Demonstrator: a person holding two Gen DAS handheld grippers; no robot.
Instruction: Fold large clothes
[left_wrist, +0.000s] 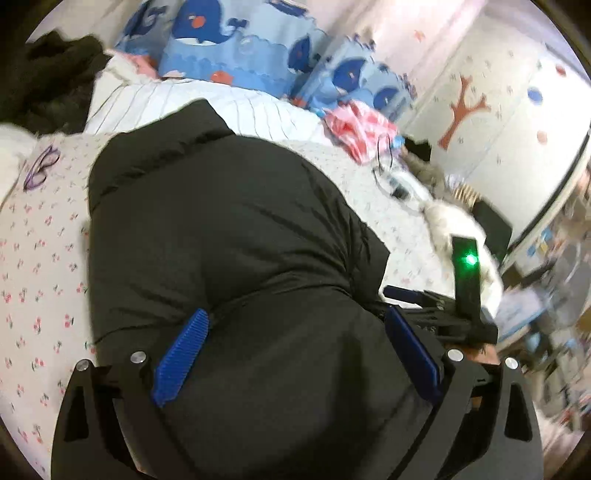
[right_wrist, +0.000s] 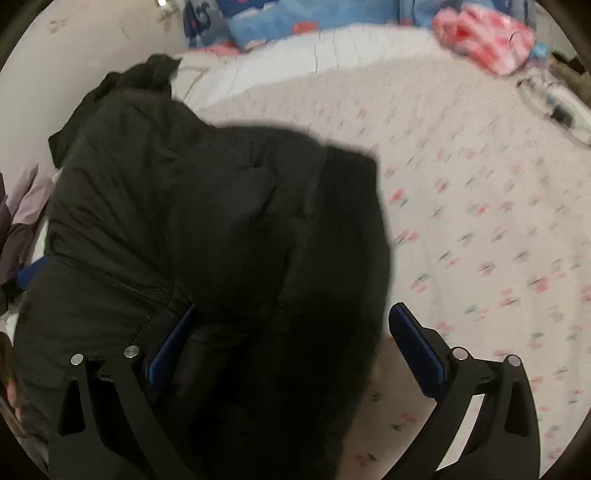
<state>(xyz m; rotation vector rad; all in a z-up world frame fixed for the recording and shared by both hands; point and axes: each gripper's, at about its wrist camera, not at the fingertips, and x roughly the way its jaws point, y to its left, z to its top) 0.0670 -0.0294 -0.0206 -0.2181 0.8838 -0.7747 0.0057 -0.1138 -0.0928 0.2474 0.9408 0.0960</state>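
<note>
A big black puffer jacket (left_wrist: 229, 236) lies bunched on a bed with a flowered sheet (left_wrist: 40, 258). My left gripper (left_wrist: 295, 347) is wide open, and the jacket's padded bulk fills the gap between its blue pads (left_wrist: 181, 354). In the right wrist view the same jacket (right_wrist: 207, 236) hangs in a thick fold. My right gripper (right_wrist: 291, 343) is also wide open, with jacket fabric between its pads (right_wrist: 417, 350); the right pad stands clear of the cloth. The other gripper's body with a green light (left_wrist: 469, 273) shows at the right of the left wrist view.
Blue whale-print pillows (left_wrist: 236, 40) lie at the head of the bed. A pink cloth (left_wrist: 354, 125) and a clear bag with cables (left_wrist: 399, 181) lie at the right. More dark clothing (left_wrist: 48, 81) is piled at the far left. A white wardrobe (left_wrist: 498, 122) stands beyond the bed.
</note>
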